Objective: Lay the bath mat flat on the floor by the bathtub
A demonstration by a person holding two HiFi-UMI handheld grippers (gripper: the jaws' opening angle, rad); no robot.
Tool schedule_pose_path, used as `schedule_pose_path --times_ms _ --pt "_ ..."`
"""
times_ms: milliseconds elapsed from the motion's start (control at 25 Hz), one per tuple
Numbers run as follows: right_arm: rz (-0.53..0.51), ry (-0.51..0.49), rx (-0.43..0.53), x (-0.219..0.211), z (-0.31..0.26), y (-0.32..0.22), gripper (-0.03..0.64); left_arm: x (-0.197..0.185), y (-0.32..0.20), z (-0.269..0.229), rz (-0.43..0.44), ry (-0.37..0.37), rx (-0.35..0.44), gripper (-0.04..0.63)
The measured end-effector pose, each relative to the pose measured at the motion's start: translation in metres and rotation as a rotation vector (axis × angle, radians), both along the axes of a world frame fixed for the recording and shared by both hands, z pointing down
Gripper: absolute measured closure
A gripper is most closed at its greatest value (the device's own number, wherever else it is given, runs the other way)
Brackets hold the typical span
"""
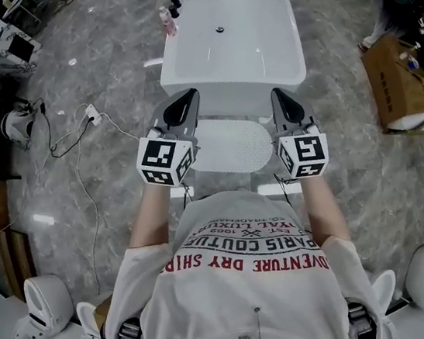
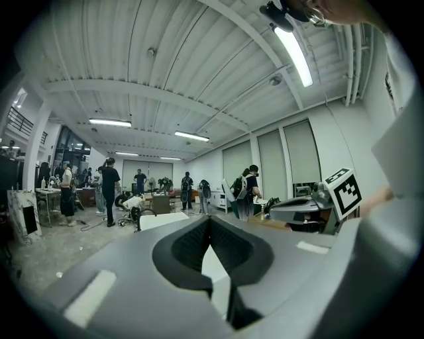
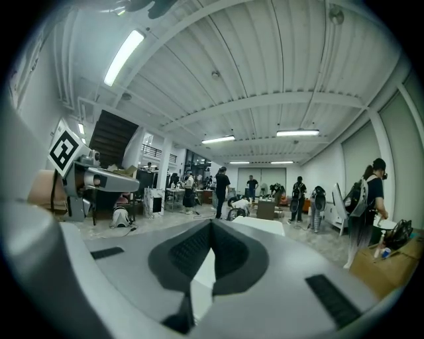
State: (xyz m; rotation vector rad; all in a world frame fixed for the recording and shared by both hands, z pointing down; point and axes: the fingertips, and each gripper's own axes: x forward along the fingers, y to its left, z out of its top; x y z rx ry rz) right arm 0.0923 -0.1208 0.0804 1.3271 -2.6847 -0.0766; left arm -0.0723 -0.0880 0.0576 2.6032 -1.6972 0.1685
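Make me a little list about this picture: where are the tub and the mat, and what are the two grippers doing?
bathtub: white, straight ahead of the person
bath mat: white and dotted; looks flat on the floor at the tub's near end
left gripper: shut, holding nothing, pointing at the tub
right gripper: shut, holding nothing, pointing at the tub
floor: grey, marbled
cardboard box: open, on the floor right of the tub

Head view looks steeply down — gripper views face level, sharing the bathtub.
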Motion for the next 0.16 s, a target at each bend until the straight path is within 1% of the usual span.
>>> schedule_pose_path --times_ms 160 --pt "0.016 -0.009 0.009 0.0073 -0.0063 0.0033 0.610 0.0013 0.0068 -0.0025 -0.007 0.001 0.007 0.584"
